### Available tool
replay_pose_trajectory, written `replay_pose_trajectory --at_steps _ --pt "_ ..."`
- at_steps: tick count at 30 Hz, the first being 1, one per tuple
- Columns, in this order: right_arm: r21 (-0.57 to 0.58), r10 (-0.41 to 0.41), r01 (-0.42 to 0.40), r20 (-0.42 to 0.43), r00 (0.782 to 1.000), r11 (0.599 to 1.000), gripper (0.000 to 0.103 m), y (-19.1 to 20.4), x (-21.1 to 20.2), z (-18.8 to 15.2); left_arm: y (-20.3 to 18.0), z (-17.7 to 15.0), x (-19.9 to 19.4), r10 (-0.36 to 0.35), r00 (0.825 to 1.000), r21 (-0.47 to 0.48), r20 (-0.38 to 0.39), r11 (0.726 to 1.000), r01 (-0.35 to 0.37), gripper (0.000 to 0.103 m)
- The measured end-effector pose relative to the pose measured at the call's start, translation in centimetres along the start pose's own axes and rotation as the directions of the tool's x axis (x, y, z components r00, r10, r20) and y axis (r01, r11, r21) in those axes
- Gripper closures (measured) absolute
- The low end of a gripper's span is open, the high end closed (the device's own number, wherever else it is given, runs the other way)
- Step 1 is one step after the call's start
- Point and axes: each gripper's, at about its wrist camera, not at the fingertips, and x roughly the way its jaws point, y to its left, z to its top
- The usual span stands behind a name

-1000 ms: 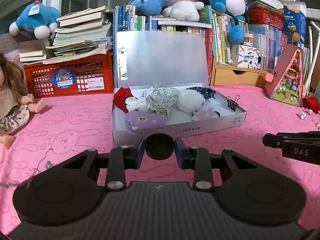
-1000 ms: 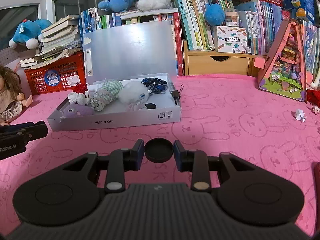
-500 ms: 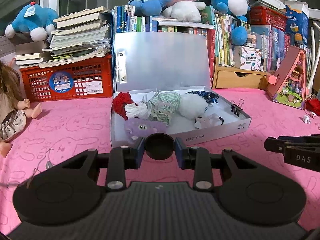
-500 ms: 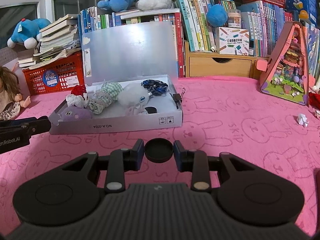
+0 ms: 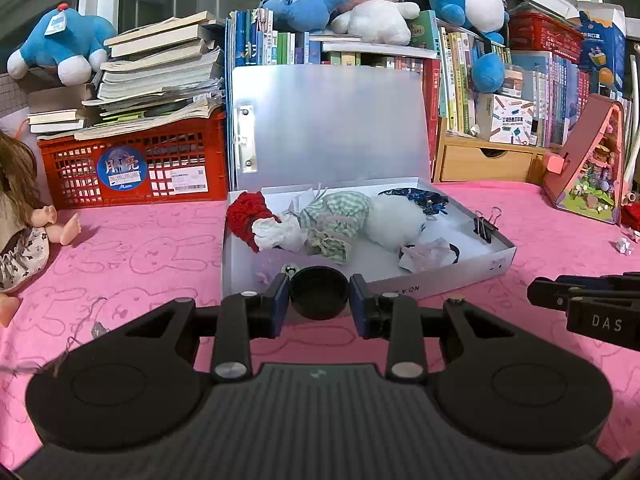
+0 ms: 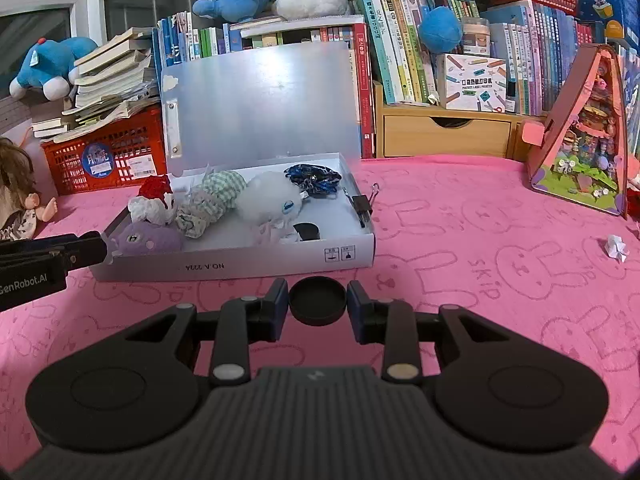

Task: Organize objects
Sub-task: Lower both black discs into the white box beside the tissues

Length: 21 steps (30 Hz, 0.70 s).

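The open white box [image 6: 240,266], printed "NO.A 222A" upside down on its front wall, sits on the pink counter [image 6: 460,240] holding small plush toys. Left of it stands a red crate [image 5: 132,168] labelled "Moon". Nearer than the box, the left gripper [image 5: 319,298] and right gripper [image 6: 317,300] each pinch a black round cap in their jaws.

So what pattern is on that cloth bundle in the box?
Green-and-white checks on the cloth bundle; clearest in the left wrist view.
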Motion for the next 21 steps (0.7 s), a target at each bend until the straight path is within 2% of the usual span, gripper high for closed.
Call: replay_pose_trajectory --at_steps 21 --pt "-0.012 -0.009 0.009 -0.006 1.000 1.000 0.066 0.6 1.7 1.0 0.3 0.8 1.6 -0.003 1.000 -0.008 0.003 1.000 0.003 0.065"
